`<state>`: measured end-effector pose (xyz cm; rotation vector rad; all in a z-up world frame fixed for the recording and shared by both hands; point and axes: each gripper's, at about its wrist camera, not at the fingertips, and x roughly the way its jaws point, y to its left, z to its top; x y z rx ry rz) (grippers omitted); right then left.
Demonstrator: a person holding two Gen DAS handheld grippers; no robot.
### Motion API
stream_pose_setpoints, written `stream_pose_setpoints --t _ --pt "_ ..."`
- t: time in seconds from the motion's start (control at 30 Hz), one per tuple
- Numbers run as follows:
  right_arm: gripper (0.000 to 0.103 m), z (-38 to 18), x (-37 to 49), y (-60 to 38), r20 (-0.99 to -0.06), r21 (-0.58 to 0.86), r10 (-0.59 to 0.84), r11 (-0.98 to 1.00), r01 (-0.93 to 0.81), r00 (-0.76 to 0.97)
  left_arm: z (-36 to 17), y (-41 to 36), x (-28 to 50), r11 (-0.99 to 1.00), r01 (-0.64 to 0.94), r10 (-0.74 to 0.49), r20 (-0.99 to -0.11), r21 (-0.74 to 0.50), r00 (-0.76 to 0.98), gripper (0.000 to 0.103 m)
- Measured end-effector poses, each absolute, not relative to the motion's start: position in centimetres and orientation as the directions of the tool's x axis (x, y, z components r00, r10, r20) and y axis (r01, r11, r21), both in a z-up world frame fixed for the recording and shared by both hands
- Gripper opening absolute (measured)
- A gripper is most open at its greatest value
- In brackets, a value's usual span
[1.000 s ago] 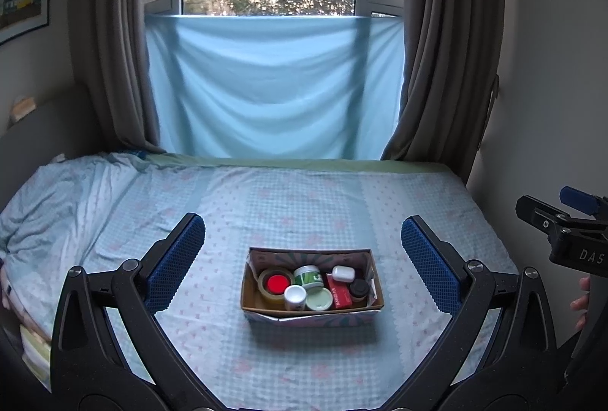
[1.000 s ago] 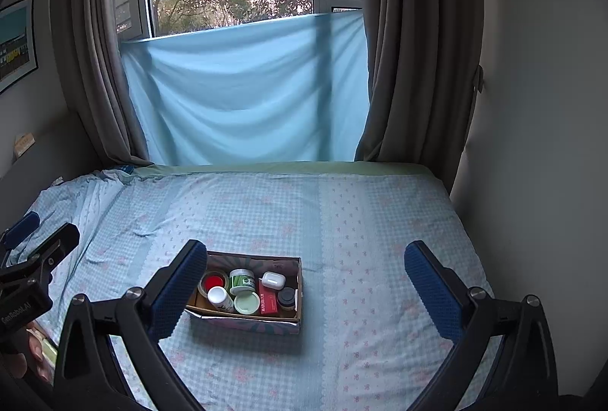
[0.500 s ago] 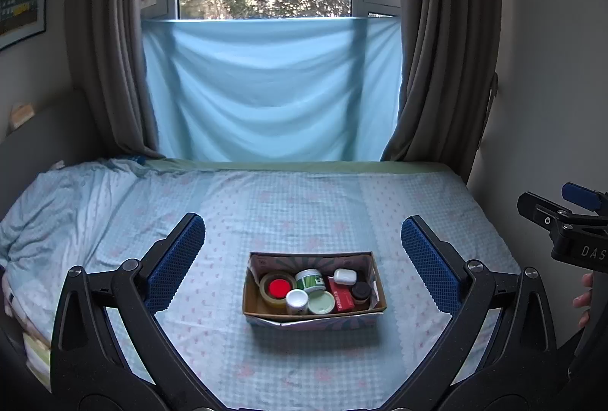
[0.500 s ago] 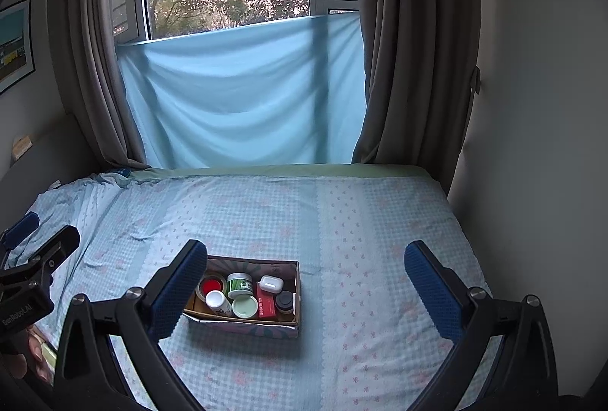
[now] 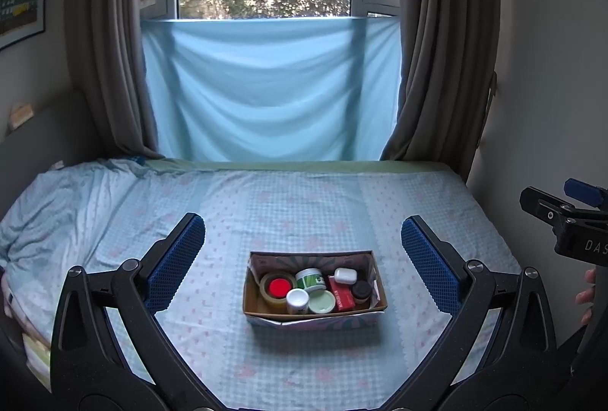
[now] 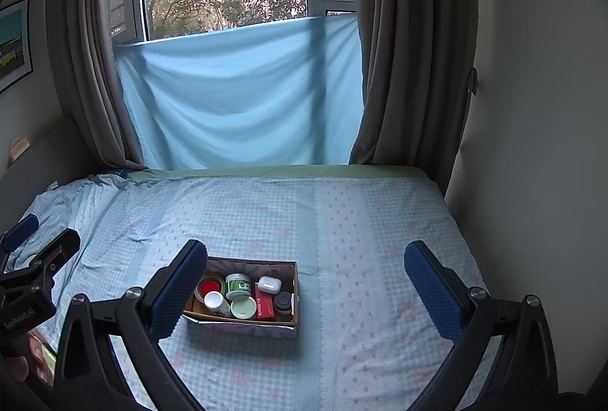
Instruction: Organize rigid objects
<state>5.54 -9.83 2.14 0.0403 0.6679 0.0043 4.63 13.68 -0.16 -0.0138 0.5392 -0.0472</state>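
A small cardboard box [image 5: 315, 322] [image 6: 243, 329] sits on the bed, holding a tape roll with a red centre [image 5: 278, 286], a green jar [image 5: 311, 278], a white earbud case [image 5: 345, 274], a red packet [image 5: 341, 295], a dark jar [image 5: 361, 289], a white bottle [image 5: 297, 300] and a pale green lid [image 5: 322, 301]. My left gripper [image 5: 300, 224] hangs open above and short of the box, empty. My right gripper [image 6: 304, 251] is open and empty too, with the box low beside its left finger [image 6: 178, 285].
The bed [image 5: 304, 198] has a light blue checked sheet, rumpled at the left [image 5: 49, 205]. A wall [image 6: 532, 145] borders its right side. Grey curtains [image 5: 437, 49] and a blue cloth [image 5: 266, 88] cover the window behind. A hand [image 5: 587, 293] holds the right tool.
Both views have shifted only a little; the left view has levelled out. The box and its contents lie as before, and both grippers have stayed open.
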Motion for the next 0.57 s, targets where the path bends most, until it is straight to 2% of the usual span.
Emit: stream_pose_setpoints --t 0.23,0.57 --pt "0.103 2.1 5.5 -9.8 -0.616 0.038 0.014 0.999 0.012 0.788 0.3 14.0 4.0 0.997 0.055 -0.076 -0.465 -0.058 0.882 0.103" --pt "0.103 1.5 7.1 -9.8 -0.624 0.049 0.009 0.998 0.028 0.781 -0.8 14.3 5.5 1.000 -0.006 0.002 -0.490 -0.007 0.872 0.103"
